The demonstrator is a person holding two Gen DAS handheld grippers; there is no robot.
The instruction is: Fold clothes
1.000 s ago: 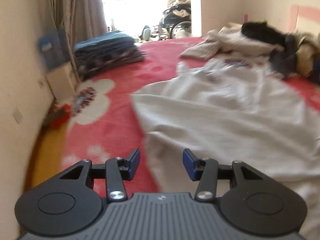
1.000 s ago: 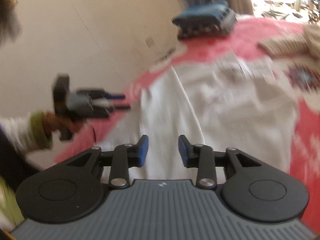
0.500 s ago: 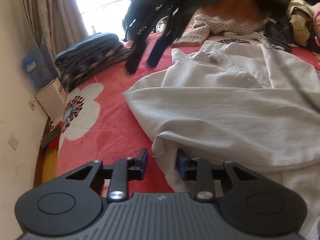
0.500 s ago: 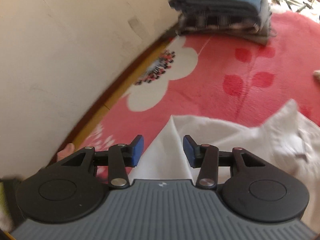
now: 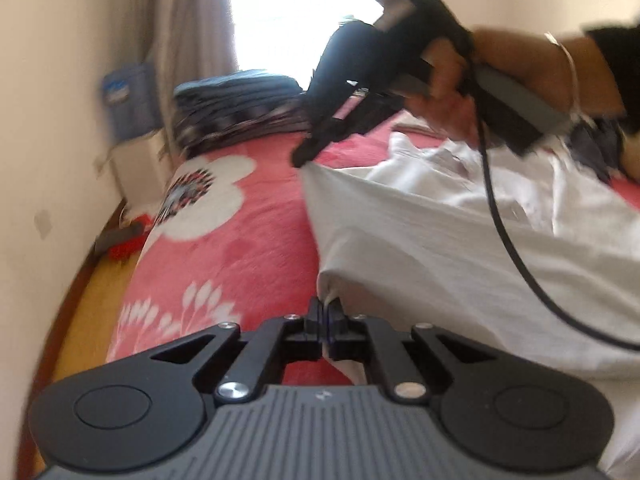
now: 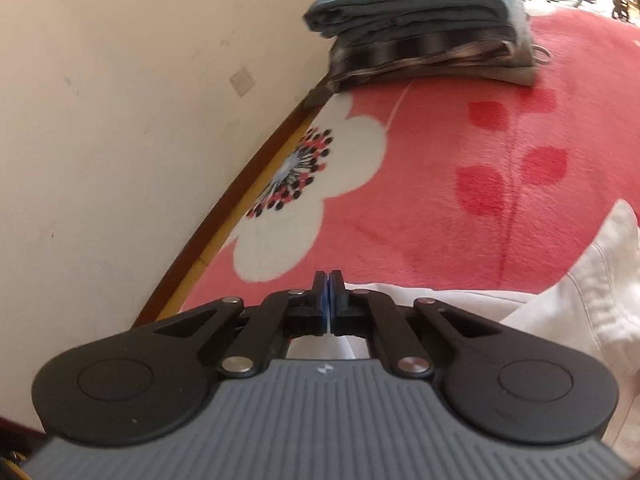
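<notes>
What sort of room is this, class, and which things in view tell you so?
Probably a bedroom: a pink flowered blanket covers a bed, a stack of folded clothes sits near the wall, and a curtain hangs by the window.

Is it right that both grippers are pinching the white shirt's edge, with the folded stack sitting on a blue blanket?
Not quite: the blanket is pink-red with white flowers, as the right wrist view shows. The rest holds: the left gripper and right gripper are shut on the white shirt, and the folded stack sits on that blanket.

Right gripper (image 6: 328,280) just closed, pinching white shirt (image 6: 580,312) edge on red floral blanket (image 6: 440,208), folded stack (image 6: 424,20) well beyond.
</notes>
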